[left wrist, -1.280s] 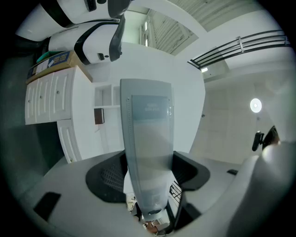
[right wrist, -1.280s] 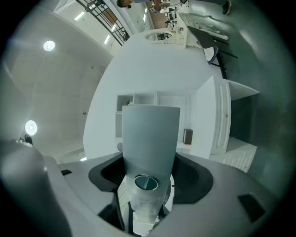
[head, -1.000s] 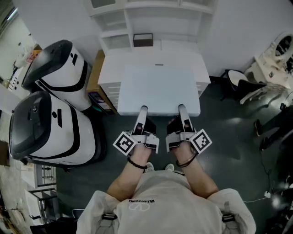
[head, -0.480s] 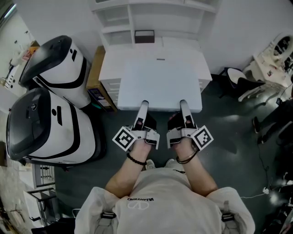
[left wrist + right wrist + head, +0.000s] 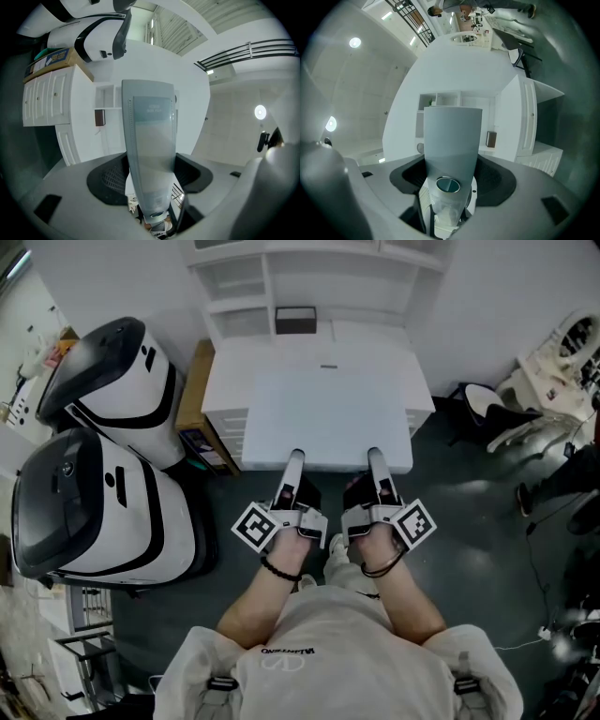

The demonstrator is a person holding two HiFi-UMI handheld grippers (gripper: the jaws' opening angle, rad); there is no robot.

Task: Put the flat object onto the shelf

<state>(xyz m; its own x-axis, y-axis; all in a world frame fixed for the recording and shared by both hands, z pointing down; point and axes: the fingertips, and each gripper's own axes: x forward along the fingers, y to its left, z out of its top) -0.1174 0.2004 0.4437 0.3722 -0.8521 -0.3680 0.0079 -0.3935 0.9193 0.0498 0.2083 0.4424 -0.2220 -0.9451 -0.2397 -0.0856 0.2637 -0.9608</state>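
A large pale flat board (image 5: 328,413) lies over the white cabinet (image 5: 220,381), its near edge toward me. My left gripper (image 5: 293,465) and right gripper (image 5: 375,463) sit side by side at that edge. Each upper finger rests on top of the board, the lower finger hidden beneath it, and both look shut on the board. In the left gripper view one grey finger (image 5: 149,150) runs along the white surface. The right gripper view shows the same, its finger (image 5: 452,140) pointing at the white shelf (image 5: 440,101). The shelf (image 5: 244,296) stands behind the cabinet.
A small dark brown box (image 5: 294,319) stands on the shelf's lower level. Two white-and-black machines (image 5: 103,371) (image 5: 94,512) and a cardboard box (image 5: 195,390) crowd the left. Chairs and cables (image 5: 506,418) are on the dark floor to the right.
Both grippers and the board keep their places. The view has shifted slightly, and one white shoe has come forward between my wrists.
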